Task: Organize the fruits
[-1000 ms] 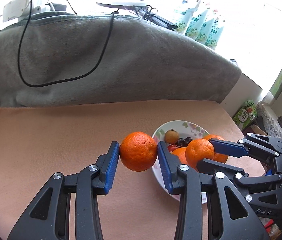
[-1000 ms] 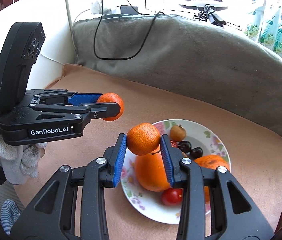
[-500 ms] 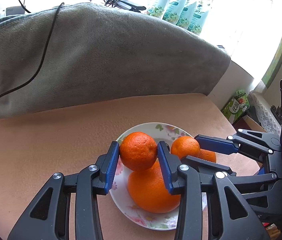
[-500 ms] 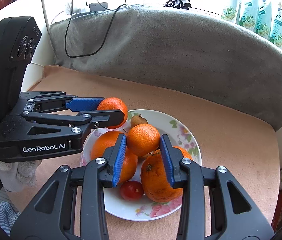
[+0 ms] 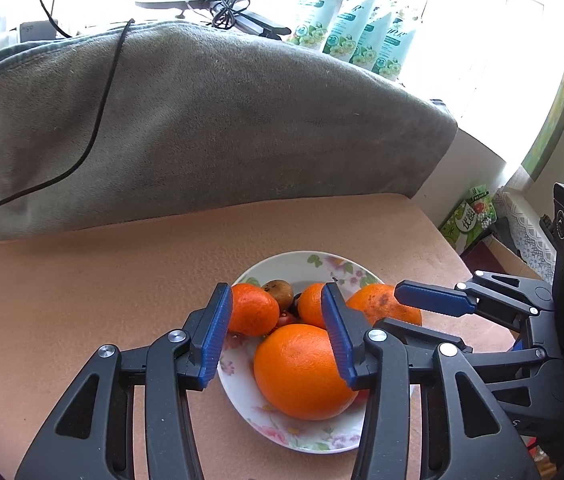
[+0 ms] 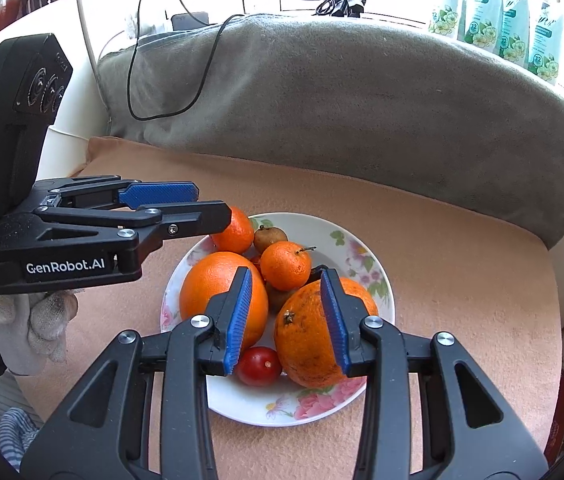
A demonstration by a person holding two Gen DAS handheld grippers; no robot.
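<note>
Soft tan cloth holds the plate. Left claw is opening, nothing between; right claw is spread, empty. Lift both straight up, gently.

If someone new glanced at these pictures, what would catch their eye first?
Probably the floral plate piled with oranges, mid-cushion below both grippers. Next, the left gripper, jaws opening beside a small mandarin at the plate's far left. Behind it all, a grey blanket fills the background.
</note>
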